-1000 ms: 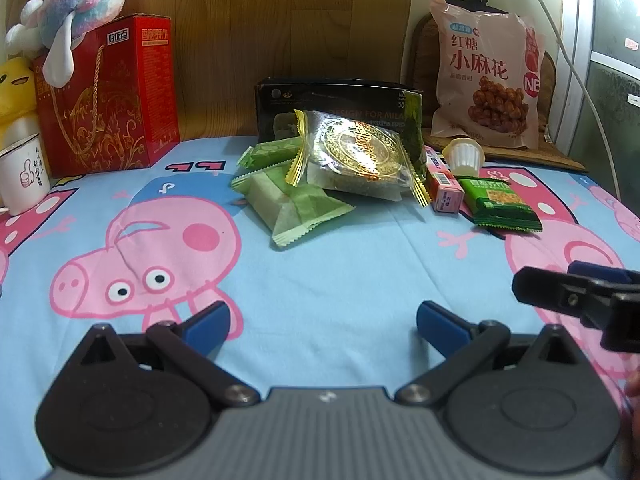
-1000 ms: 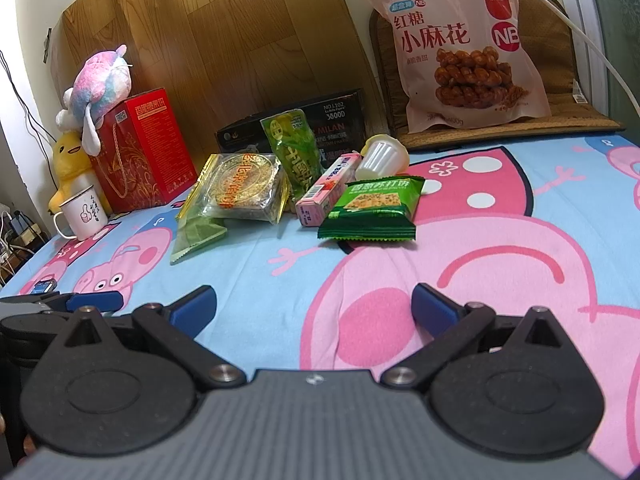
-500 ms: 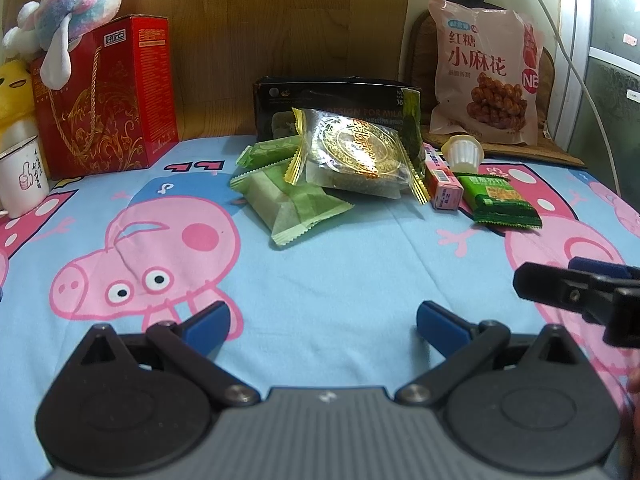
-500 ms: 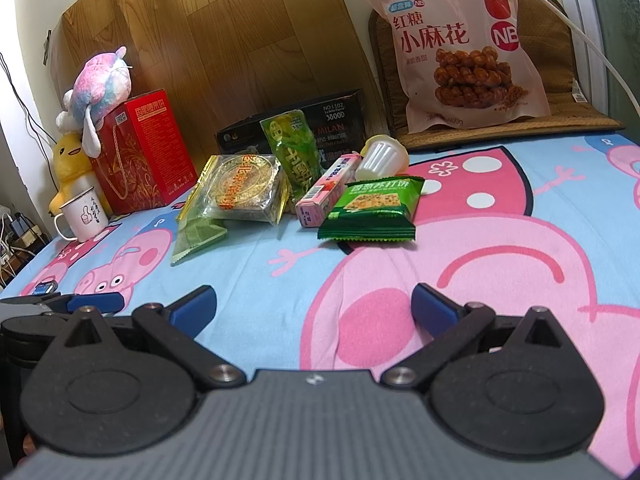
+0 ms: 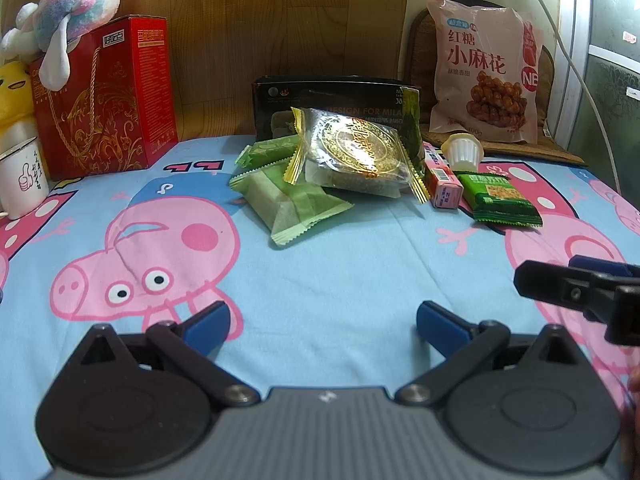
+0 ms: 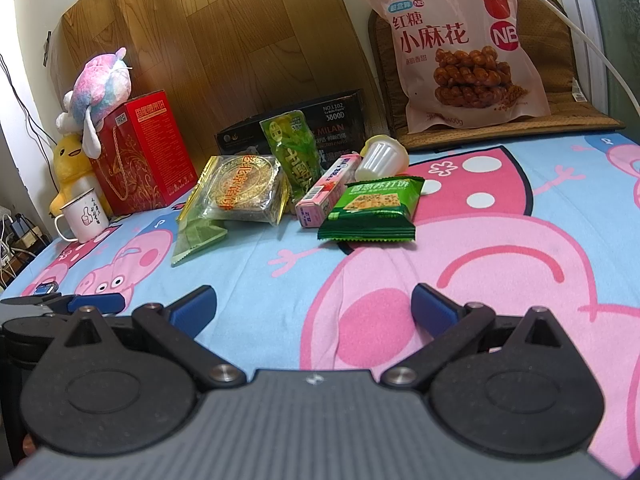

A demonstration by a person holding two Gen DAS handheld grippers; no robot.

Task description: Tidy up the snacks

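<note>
Left wrist view: my left tongs (image 5: 322,322) gape wide and empty, as do my right tongs (image 6: 312,306). The snacks (image 5: 352,156) lie heaped mid-frame on the bed (image 5: 340,264); a careless grab could topple the pile.

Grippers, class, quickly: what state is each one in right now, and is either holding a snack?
Left gripper: open, holding nothing, above the bedsheet.
Right gripper: open, holding nothing, short of the green cracker packet.
</note>
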